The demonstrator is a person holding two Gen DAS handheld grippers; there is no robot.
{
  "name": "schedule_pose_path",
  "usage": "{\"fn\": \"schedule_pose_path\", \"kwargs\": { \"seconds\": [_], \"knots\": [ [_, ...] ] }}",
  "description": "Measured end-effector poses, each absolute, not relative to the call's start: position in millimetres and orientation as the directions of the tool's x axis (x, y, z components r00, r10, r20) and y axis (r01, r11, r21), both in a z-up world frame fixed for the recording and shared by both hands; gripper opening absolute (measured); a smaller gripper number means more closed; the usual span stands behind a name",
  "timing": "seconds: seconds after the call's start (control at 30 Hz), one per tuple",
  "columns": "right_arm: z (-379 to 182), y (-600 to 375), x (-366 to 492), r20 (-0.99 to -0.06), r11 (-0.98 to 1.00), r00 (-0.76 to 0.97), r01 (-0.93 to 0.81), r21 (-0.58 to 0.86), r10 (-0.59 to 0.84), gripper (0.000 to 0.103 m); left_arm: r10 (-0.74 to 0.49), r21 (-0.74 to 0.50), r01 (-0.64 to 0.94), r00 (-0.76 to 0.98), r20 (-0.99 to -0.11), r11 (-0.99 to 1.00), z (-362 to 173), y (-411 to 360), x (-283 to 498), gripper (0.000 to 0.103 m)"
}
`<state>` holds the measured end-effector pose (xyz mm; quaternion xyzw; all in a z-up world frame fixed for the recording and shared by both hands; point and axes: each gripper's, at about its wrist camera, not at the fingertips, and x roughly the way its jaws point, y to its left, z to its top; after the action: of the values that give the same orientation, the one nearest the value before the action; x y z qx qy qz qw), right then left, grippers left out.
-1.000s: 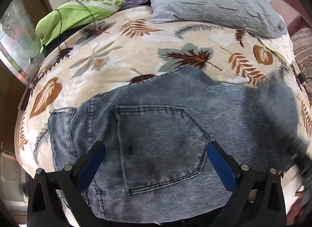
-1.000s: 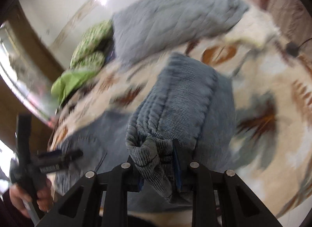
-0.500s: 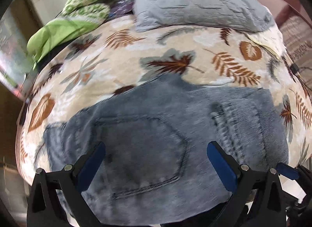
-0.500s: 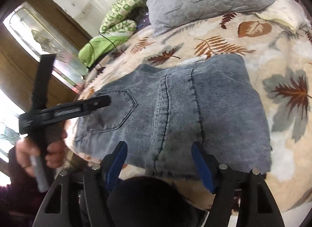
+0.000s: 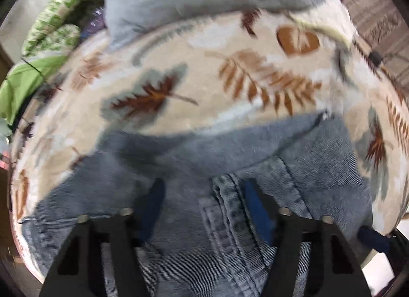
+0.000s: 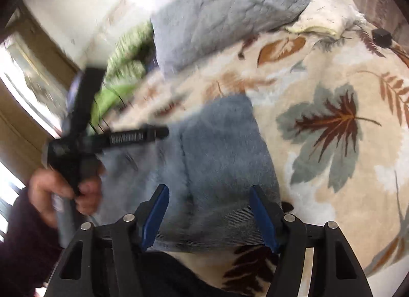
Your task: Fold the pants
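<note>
Left gripper (image 5: 202, 202) is closing over the jeans (image 5: 230, 169), its blue pads either side of a thick stitched seam (image 5: 230, 210) but not yet pressing on it. Right gripper (image 6: 208, 214) is also narrowing a little, still spread, straddling the near folded edge of the jeans (image 6: 217, 169) with nothing pinched. The jeans lie folded into a compact block near the bed's front edge, on the leaf-print blanket (image 5: 230, 49).

To do this step well, I would let each gripper bite through every layer at the near edge before lifting, take the seam squarely so it does not slip out, and carry both sides over together so the fold lands straight.

Only the left wrist view shows the seam and stitching close up, plus a blue pad of the other gripper at its lower right. Only the right wrist view shows the person's left hand (image 6: 64, 189) on the left gripper's handle, and the whole outline of the folded block against the blanket. Both views are blurred.
</note>
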<state>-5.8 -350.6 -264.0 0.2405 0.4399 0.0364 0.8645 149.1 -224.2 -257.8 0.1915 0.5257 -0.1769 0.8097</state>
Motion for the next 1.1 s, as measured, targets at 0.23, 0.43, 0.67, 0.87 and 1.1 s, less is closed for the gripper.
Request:
{"fn": "schedule_pose_path", "kwargs": {
  "seconds": [0.23,0.43,0.67,0.87,1.1],
  "knots": [
    [-268.0,-324.4,-6.0,-0.765,0.961,0.624,0.078,0.264,0.16,0.069,-0.118,0.121,0.536,0.391,-0.913,0.835,-256.4,-241.0,143.5,0.023],
    [-269.3,-330.2,-15.2,-0.755,0.947,0.627,0.085,0.309,0.19,0.069,-0.064,0.212,0.551,0.438,-0.897,0.807,-258.8,-251.2,137.6,0.023],
    [-245.1,-354.6,-53.2,-0.723,0.913,0.658,0.13,0.386,0.212,0.068,-0.039,0.268,0.494,0.526,-0.849,0.827,-219.0,-238.4,116.7,0.027],
    [-199.5,-375.5,-85.0,-0.652,0.91,0.746,0.168,0.379,0.135,0.068,-0.096,0.258,0.436,0.64,-0.762,0.862,-154.3,-213.4,85.5,0.059],
    [-149.6,-375.7,-114.0,-0.571,0.918,0.818,0.17,0.358,0.071,0.069,-0.189,0.223,0.415,0.745,-0.639,0.882,-81.2,-180.0,42.4,0.079]
  ]
}}
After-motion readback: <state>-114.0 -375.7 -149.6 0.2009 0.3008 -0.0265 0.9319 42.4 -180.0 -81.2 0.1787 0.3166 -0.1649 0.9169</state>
